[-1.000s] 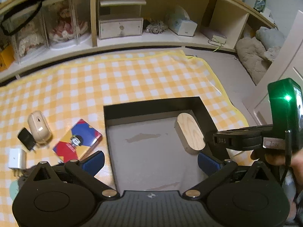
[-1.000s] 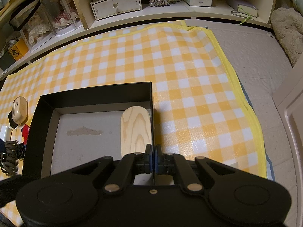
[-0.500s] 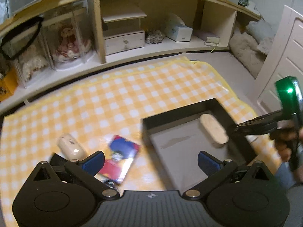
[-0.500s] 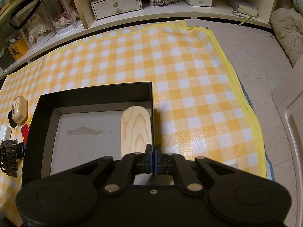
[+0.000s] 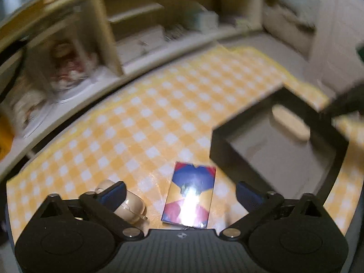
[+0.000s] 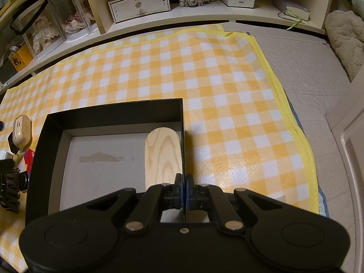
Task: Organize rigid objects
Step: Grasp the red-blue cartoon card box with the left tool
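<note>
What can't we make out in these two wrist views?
- Left wrist: motion blur smears the shelf contents and the print on the colourful box.
- Left wrist: the beige case is partly behind the left gripper finger, jaws closing.
- Right wrist: dark items at the left edge are cut off, unidentifiable.

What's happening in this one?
A person is sorting loose items into a black box on a checked mat. The right gripper is shut on the box's right wall, steadying it; a wooden block already lies inside. The left gripper, jaws closing, straddles a colourful card box without touching it.
</note>
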Available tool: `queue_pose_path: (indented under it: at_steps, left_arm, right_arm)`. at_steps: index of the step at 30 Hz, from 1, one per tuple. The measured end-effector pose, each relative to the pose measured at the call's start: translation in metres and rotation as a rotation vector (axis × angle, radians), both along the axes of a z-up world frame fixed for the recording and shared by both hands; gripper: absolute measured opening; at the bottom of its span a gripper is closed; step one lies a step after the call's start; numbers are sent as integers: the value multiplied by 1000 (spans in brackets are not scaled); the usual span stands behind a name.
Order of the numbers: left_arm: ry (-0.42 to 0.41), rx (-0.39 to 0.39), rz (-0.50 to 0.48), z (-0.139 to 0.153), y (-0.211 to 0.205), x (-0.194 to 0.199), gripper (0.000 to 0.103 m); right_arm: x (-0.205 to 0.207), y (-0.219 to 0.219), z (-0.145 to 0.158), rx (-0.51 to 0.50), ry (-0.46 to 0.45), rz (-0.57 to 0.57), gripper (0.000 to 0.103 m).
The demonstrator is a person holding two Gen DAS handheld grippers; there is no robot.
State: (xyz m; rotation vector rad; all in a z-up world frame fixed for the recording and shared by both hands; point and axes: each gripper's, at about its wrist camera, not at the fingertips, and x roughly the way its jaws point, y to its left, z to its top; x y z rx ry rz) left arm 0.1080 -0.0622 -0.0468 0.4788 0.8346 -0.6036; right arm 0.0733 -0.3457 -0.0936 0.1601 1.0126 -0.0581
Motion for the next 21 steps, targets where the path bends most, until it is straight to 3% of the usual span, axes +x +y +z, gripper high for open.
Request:
queue_pose_path:
  at_steps: [1,7,10,15,21]
  left_arm:
    - [11,17,-23,-4,-3,3,84]
    - [66,72,-70,-33,-15,19,61]
    - [79,80,-81,-44,-15,28,60]
    - [111,-8,-91,-47,-8,36,60]
    - [186,-44,-58,-52,-3,36,60]
  right_arm:
    - [0,0,0,0,0,0,3]
    - [0,0,0,2,-1,0,3]
    - [0,0,0,1,-1,1,3]
    - [0,0,0,0,1,1,3]
    - [0,0,0,-3,2,3,3]
